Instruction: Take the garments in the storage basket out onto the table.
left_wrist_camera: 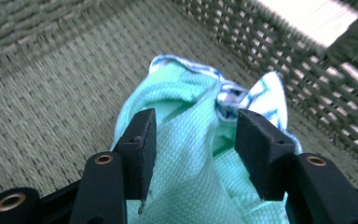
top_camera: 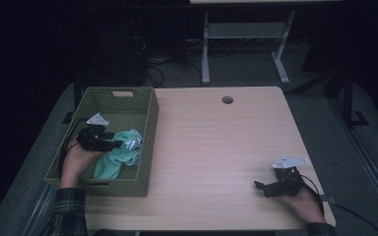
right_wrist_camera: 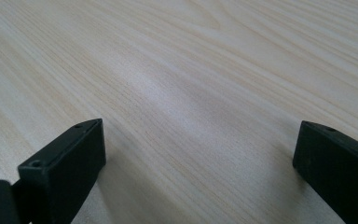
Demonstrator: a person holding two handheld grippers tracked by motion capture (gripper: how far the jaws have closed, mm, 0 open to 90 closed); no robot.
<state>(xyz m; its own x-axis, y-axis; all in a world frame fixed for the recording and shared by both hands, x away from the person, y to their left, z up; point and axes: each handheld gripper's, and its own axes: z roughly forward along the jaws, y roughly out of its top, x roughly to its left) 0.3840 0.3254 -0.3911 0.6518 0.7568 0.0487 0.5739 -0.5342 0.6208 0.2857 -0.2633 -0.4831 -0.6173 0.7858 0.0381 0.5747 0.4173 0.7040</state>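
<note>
Inside the green woven rectangular basket [top_camera: 147, 123], the left gripper [left_wrist_camera: 193, 140] straddles the crumpled mint-green cloth [left_wrist_camera: 191, 158], fingers [left_wrist_camera: 142, 140] parted; it should close squarely on the thick fold, while the right gripper [top_camera: 261, 187] rests wide open, empty, on the desk [top_camera: 216, 147].

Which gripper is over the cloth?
The left gripper, inside the green basket, jaws open astride the mint cloth. The right gripper sits over bare table.
</note>
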